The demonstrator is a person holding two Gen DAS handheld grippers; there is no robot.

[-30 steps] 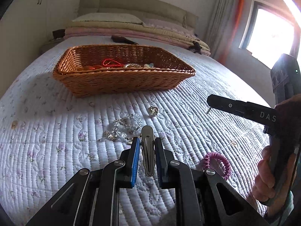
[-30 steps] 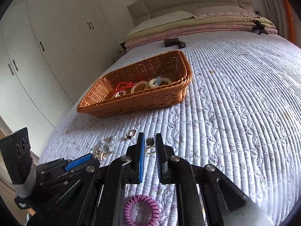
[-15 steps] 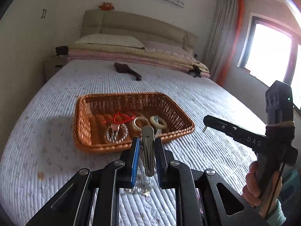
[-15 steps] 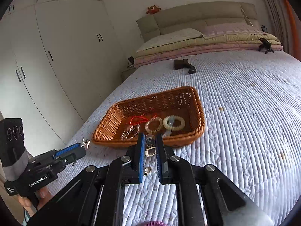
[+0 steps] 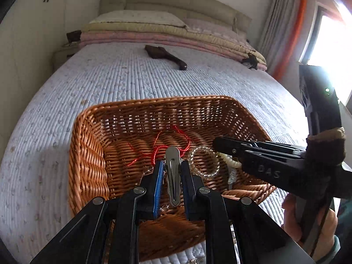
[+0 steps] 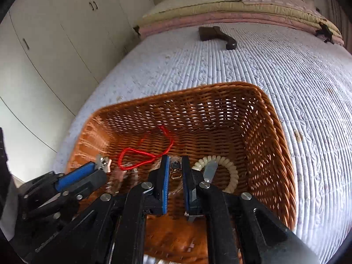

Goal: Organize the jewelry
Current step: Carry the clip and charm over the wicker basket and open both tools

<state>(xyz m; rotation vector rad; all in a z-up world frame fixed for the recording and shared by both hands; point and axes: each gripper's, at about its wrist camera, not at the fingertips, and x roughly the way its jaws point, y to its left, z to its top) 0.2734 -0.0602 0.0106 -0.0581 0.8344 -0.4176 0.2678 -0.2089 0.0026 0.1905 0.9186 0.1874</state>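
Observation:
A brown wicker basket [image 5: 88, 154] [image 6: 275, 149] sits on the quilted bed. Inside lie a red cord [image 5: 162, 147] [image 6: 134, 156], a pearl bracelet [image 5: 204, 162] and a cream spiral hair tie [image 6: 231, 171]. My left gripper [image 5: 172, 171] is shut on a silver hair clip [image 5: 172, 176] and hovers over the basket's near part. My right gripper [image 6: 175, 171] is shut on a small earring with a gold hook [image 6: 175, 169], also over the basket. Each gripper shows in the other's view, the right one [image 5: 220, 143] and the left one [image 6: 103, 165].
A dark brown wooden brush [image 5: 165, 55] [image 6: 217, 35] lies further up the bed. Folded blankets and pillows [image 5: 154, 28] are stacked at the headboard. White wardrobe doors [image 6: 55, 44] stand on the left, a window [image 5: 330, 39] on the right.
Both grippers have moved forward from the near bedspread to above the basket, carrying the hair clip and the earring. The basket now fills the lower middle of both views.

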